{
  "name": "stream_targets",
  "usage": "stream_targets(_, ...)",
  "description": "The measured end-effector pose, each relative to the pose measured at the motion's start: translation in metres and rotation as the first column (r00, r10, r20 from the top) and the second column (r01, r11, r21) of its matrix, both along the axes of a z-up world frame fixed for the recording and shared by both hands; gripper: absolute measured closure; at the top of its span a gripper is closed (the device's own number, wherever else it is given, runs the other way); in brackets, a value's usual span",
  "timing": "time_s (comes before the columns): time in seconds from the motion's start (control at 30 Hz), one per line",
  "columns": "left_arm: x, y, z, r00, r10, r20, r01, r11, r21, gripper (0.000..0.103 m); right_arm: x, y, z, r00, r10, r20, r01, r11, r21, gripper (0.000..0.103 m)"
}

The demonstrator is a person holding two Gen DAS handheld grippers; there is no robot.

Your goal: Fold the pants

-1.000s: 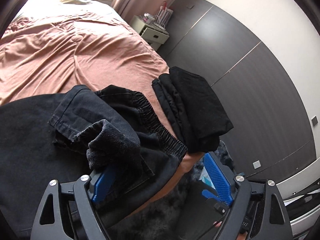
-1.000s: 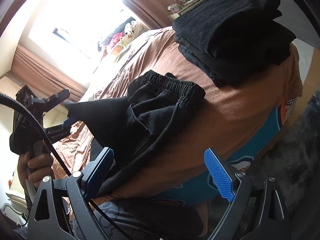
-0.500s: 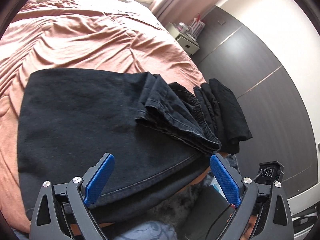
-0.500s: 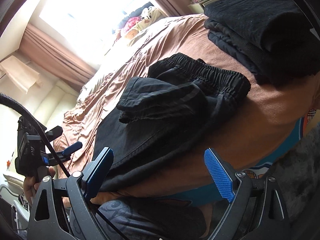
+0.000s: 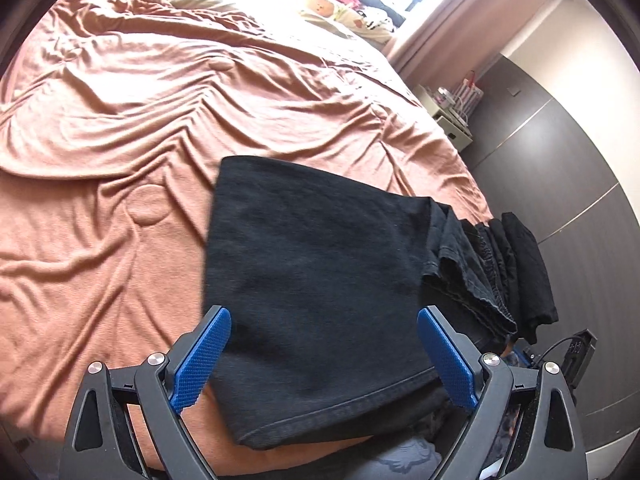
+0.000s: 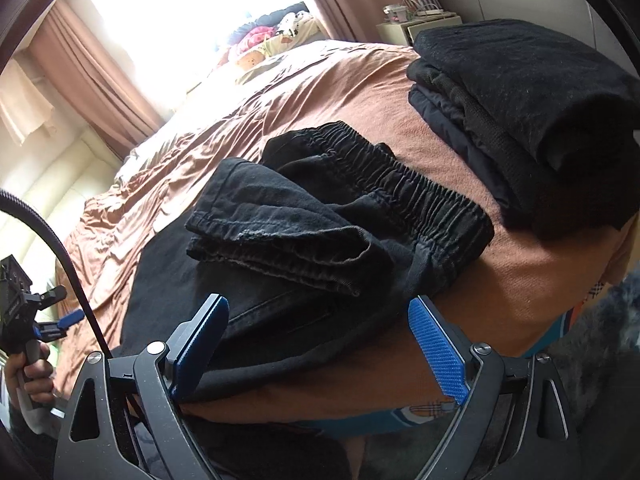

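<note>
Black pants [image 5: 320, 272] lie folded over on the brown bedsheet [image 5: 120, 140] at the near bed edge. In the right wrist view the pants [image 6: 304, 248] show leg hems laid over the elastic waistband [image 6: 400, 184]. My left gripper [image 5: 324, 356] is open and empty, just above the pants' near edge. My right gripper [image 6: 318, 348] is open and empty, its left finger close over the pants' near edge. The left gripper also shows in the right wrist view [image 6: 44, 320], held in a hand at far left.
A stack of folded black clothes [image 6: 532, 112] sits on the bed corner right of the pants, seen also in the left wrist view [image 5: 524, 272]. A nightstand [image 5: 452, 120] stands by the dark wardrobe wall [image 5: 560, 168]. Pillows and toys [image 5: 344, 8] lie at the bed's head.
My left gripper let go of the pant leg hems, which now lie folded over the waistband, and pulled back to the left. The right gripper stayed open.
</note>
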State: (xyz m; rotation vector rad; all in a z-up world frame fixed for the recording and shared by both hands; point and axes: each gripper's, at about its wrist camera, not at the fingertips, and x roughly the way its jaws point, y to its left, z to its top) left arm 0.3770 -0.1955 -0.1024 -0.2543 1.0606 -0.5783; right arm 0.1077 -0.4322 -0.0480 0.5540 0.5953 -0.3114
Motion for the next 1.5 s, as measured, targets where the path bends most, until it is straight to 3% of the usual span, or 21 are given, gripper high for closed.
stream_targets(0.3,0.011,0.059,-0.022,0.994,0.09,-0.054,-0.088,0.995,0.039,0.026,0.037,-0.007,-0.001,0.987,0.131,-0.098,-0.141,0.983,-0.114,0.011)
stream_targets(0.37,0.012,0.066,-0.032,0.992,0.092,-0.087,-0.089,0.995,0.039,0.035,0.045,-0.006,-0.003,0.98,0.155,-0.125,-0.171,0.977,-0.129,0.011)
stream_targets(0.6,0.007,0.06,-0.074,0.976,0.048,-0.211,-0.038,0.998,0.052,0.051,0.065,-0.002,-0.015,0.958,0.192,-0.214,-0.232,0.955,-0.183,0.013)
stream_targets(0.67,0.005,0.054,-0.082,0.973,0.026,-0.229,-0.014,0.998,0.053,0.055,0.067,-0.002,-0.014,0.959,0.18,-0.219,-0.224,0.954,-0.199,0.038)
stream_targets(0.7,0.004,0.05,-0.085,0.972,0.015,-0.234,-0.003,0.999,0.053,0.055,0.067,-0.003,-0.014,0.96,0.172,-0.221,-0.217,0.956,-0.198,0.058)
stream_targets(0.73,0.004,0.047,-0.087,0.971,0.006,-0.238,0.006,0.999,0.051,0.056,0.067,-0.004,-0.012,0.963,0.162,-0.216,-0.205,0.959,-0.196,0.07)
stream_targets(0.8,0.003,0.041,-0.09,0.97,-0.007,-0.242,0.019,0.999,0.047,0.057,0.063,-0.006,-0.007,0.967,0.152,-0.205,-0.195,0.959,-0.204,0.083)
stream_targets(0.87,0.001,0.038,-0.094,0.968,-0.014,-0.25,0.027,0.998,0.049,0.058,0.056,-0.009,0.0,0.973,0.146,-0.177,-0.18,0.964,-0.194,0.086)
stream_targets(0.97,-0.001,0.035,-0.101,0.961,-0.023,-0.274,0.051,0.994,0.096,0.061,0.044,-0.011,0.006,0.98,0.134,-0.147,-0.158,0.972,-0.172,0.087)
stream_targets(1.17,-0.006,0.04,-0.098,0.962,-0.042,-0.271,0.069,0.994,0.091,0.061,0.017,-0.011,-0.003,0.99,0.043,-0.136,-0.057,0.993,-0.102,0.088)
stream_targets(1.27,-0.01,0.041,-0.096,0.967,-0.049,-0.25,0.076,0.992,0.1,0.061,0.015,-0.007,-0.016,0.982,0.026,-0.188,-0.042,0.996,-0.081,0.088)
stream_targets(1.37,-0.012,0.043,-0.094,0.97,-0.053,-0.238,0.078,0.992,0.099,0.061,0.015,0.002,-0.016,0.973,0.023,-0.231,-0.052,0.992,-0.119,0.085)
stream_targets(1.47,-0.015,0.049,-0.092,0.973,-0.046,-0.227,0.065,0.995,0.078,0.061,0.0,0.01,0.003,0.976,0.006,-0.219,-0.045,0.984,-0.174,0.067)
stream_targets(1.5,-0.017,0.053,-0.089,0.976,-0.04,-0.214,0.057,0.996,0.074,0.061,-0.006,0.014,0.01,0.979,0.002,-0.202,-0.042,0.98,-0.196,0.054)
